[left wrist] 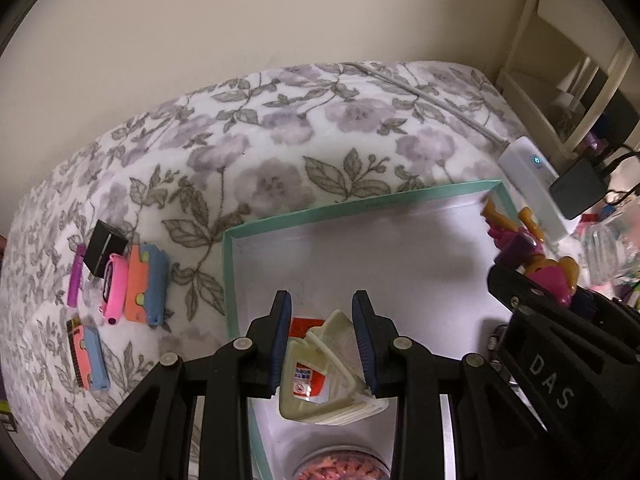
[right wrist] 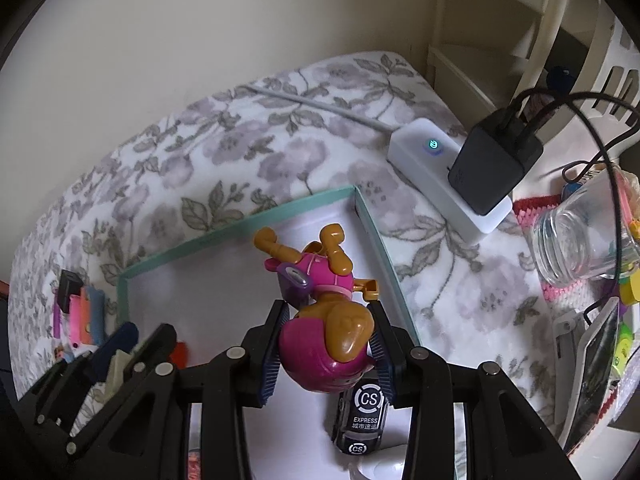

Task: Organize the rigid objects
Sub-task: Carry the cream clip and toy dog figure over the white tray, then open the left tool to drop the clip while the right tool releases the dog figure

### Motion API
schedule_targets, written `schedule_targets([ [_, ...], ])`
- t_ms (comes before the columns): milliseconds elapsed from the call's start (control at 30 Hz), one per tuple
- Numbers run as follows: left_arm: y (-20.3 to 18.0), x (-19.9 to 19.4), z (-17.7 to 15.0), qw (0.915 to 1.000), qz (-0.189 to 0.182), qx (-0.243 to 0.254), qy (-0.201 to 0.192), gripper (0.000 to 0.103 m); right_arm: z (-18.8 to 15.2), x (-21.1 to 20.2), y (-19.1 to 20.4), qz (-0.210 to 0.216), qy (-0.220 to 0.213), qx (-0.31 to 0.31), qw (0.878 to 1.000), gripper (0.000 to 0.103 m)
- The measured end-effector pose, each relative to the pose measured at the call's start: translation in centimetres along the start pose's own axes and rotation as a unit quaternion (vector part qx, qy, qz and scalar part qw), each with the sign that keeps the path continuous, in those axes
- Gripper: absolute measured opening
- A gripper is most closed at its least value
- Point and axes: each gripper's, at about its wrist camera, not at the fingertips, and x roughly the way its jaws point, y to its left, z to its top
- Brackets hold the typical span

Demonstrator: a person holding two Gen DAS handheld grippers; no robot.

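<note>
Right jaws grip pink toy dog (right wrist: 324,344) above "CS EXPRESS" car (right wrist: 360,420); left jaws clamp cream triangle (left wrist: 328,376).

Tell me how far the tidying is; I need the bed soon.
Already in the box: a toy car. In hand: the right tool grips the dog figure, the left tool a cream triangle. Left: the small toys beside the box.

Round container (left wrist: 340,465) cut by bottom edge.
</note>
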Motion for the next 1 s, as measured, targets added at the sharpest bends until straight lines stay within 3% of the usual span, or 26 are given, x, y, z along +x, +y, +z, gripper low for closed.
schedule_targets([
  [300,0.4,1.2,-0.1,0.9999,0.007,-0.012,0.008,0.034,-0.3,1.7,-0.5,-0.025,0.024,-0.002,0.999,0.043],
  [467,0.6,0.6,0.0,0.9998,0.008,-0.016,-0.008,0.056,-0.2,1.5,-0.7,-0.023,0.020,0.004,1.000,0.045],
  [600,0.8,-0.2,0.1,0.9995,0.012,-0.017,-0.025,0.061,-0.1,0.5,-0.6,-0.020,0.007,0.006,1.000,0.055],
  [867,2.5,-2.2,-0.1,0.9971,0.013,-0.044,-0.061,0.069,0.4,-2.4,-0.2,-0.021,-0.032,0.003,0.999,0.057],
  [1000,3.7,-2.7,-0.3,0.9958,0.009,-0.059,-0.069,0.069,0.5,-3.5,0.5,-0.025,-0.049,-0.010,0.998,0.065],
])
